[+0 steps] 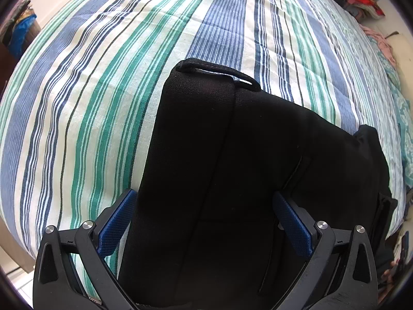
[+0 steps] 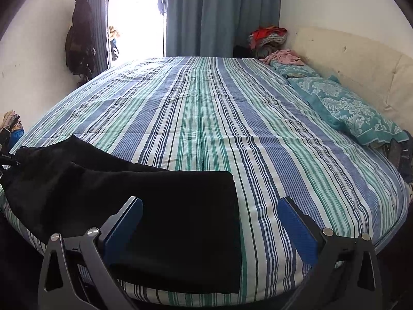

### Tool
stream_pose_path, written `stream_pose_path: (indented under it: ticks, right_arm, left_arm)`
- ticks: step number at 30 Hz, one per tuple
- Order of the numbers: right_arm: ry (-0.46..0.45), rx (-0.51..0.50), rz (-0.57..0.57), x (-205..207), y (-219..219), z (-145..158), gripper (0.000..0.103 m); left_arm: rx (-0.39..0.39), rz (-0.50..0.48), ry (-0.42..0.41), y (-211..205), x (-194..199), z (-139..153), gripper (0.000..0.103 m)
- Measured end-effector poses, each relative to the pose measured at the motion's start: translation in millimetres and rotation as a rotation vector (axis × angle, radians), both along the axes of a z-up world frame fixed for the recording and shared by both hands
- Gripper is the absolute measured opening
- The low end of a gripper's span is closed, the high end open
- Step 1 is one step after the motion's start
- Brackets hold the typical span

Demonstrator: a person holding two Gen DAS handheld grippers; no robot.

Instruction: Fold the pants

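My left gripper (image 1: 204,222) stands wide, its blue pads (image 1: 114,223) on either side of the black pants (image 1: 222,170) without pinching them; the cloth fills the gap between the fingers and runs away from me toward a folded end with a loop of hem at its far edge. My right gripper (image 2: 210,226) is wide as well, holding nothing: its left pad (image 2: 124,228) sits over the near right end of the pants (image 2: 155,217), its right pad (image 2: 299,231) over bare sheet. The pants lie flat along the near left edge of the striped bed (image 2: 206,118). Farther right, teal patterned pillows (image 2: 346,108) lie against a cream headboard (image 2: 361,59). Beyond the bed hang blue curtains (image 2: 222,13), beside a bright doorway (image 2: 136,18).
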State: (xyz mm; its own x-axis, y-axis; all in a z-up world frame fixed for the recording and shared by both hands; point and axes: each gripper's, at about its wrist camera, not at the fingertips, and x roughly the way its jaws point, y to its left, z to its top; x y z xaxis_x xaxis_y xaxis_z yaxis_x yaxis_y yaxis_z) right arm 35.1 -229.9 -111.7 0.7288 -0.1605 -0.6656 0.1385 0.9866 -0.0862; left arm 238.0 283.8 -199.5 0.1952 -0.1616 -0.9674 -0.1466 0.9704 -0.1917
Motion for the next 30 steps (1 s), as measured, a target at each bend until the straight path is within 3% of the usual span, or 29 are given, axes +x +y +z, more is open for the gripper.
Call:
stream_pose_path:
  ticks: [13, 15, 21, 27, 30]
  right_arm:
    - [-0.001, -0.004, 0.0, -1, -1, 0, 0.103]
    - [-0.001, -0.005, -0.001, -1, -1, 0, 0.103]
    - [0.006, 0.004, -0.007, 1, -3, -2, 0.103]
    - [0.006, 0.016, -0.003, 2, -4, -1, 0.103]
    - [-0.002, 0.025, -0.007, 1, -6, 1, 0.103]
  left_arm:
    - [0.02, -0.003, 0.007, -2, 0, 0, 0.102]
    - [0.013, -0.019, -0.005, -5, 0, 4, 0.095]
    - [0.029, -0.052, -0.038, -12, -8, 18, 0.06]
    - [0.241, -0.092, -0.1, -40, -25, 34, 0.037]
    - [0.244, -0.045, -0.115, -40, -31, 45, 0.032]
